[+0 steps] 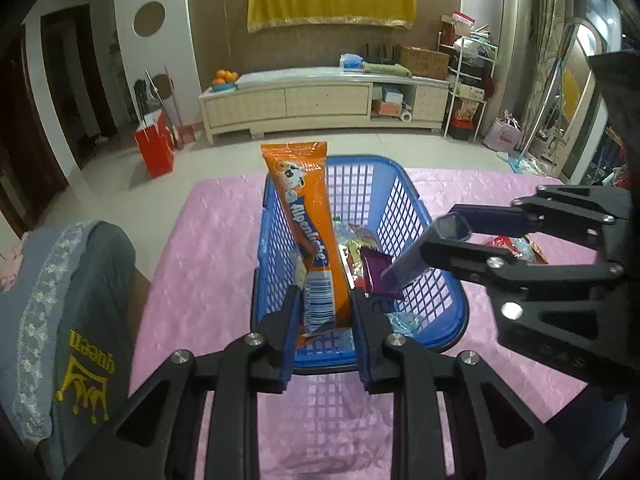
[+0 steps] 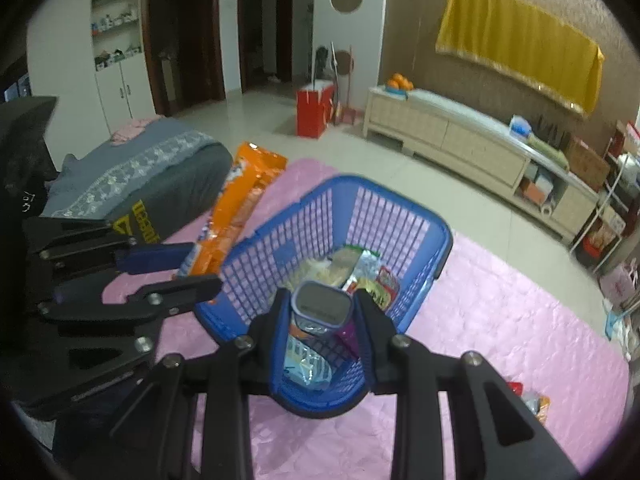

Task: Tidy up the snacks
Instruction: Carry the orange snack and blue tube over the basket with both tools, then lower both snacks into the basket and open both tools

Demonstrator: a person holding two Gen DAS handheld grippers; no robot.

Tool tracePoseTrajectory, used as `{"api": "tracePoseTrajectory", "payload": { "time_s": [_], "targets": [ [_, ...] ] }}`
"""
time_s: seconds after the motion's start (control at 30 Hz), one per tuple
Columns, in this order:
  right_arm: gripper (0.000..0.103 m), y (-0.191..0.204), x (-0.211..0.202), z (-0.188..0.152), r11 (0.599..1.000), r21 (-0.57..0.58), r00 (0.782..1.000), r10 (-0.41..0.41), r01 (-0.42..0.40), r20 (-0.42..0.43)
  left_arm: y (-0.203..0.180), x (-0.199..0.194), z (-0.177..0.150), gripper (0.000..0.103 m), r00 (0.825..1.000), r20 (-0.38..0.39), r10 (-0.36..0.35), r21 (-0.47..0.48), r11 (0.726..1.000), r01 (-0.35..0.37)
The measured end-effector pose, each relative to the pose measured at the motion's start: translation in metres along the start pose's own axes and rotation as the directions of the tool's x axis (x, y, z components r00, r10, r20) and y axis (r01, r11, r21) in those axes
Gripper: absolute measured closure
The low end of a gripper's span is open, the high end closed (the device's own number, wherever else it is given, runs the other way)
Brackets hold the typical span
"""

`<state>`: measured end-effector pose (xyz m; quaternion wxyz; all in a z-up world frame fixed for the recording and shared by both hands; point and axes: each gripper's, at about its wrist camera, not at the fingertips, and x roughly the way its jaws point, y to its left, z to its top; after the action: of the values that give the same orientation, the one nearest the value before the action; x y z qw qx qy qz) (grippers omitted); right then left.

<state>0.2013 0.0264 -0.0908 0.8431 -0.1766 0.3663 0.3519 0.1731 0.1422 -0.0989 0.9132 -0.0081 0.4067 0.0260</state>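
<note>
Right wrist view alone gives us the open end of the purple box (image 2: 322,307) pinched in right claw (image 2: 322,316). Left view shows its side. Left claw (image 1: 323,312) clamps the orange Alpenliebe pack (image 1: 308,216), upright over blue basket (image 1: 440,320). Basket mid-tabletop (image 1: 200,240); bare pink cloth at 6 and 3 o'clock. Grey "queen" fabric (image 1: 80,320) at 8.

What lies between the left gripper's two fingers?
The orange snack packet, pinched at its barcode end; the left wrist view shows it.
</note>
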Motion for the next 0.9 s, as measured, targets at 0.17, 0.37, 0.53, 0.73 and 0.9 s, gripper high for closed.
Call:
{"api": "tracePoseTrajectory", "payload": {
  "time_s": [0.17, 0.37, 0.53, 0.73, 0.9],
  "targets": [
    [0.068, -0.009, 0.025, -0.004, 1.000, 0.027, 0.998, -0.009, 0.010, -0.061, 0.007, 0.016, 0.000, 0.080, 1.000, -0.027, -0.015, -0.013, 1.000, 0.015],
    [0.068, -0.015, 0.035, -0.008, 0.999, 0.037, 0.996, -0.037, 0.040, -0.086, 0.011, 0.026, -0.001, 0.080, 0.999, -0.044, -0.028, -0.028, 0.999, 0.027],
    [0.059, -0.015, 0.039, -0.012, 0.996, 0.054, 0.993, -0.065, 0.070, -0.101, 0.010, 0.026, -0.001, 0.080, 0.998, -0.055, -0.030, -0.039, 0.999, 0.028],
    [0.024, -0.019, 0.025, -0.011, 0.993, 0.088, 0.996, -0.067, 0.073, -0.065, 0.008, 0.018, 0.000, 0.080, 0.998, -0.047, -0.035, -0.038, 0.999, 0.033],
    [0.017, -0.030, 0.013, -0.010, 0.985, 0.154, 0.997, -0.066, 0.073, -0.047, 0.004, 0.011, 0.004, 0.080, 0.998, -0.031, -0.052, -0.030, 0.998, 0.051]
  ]
}}
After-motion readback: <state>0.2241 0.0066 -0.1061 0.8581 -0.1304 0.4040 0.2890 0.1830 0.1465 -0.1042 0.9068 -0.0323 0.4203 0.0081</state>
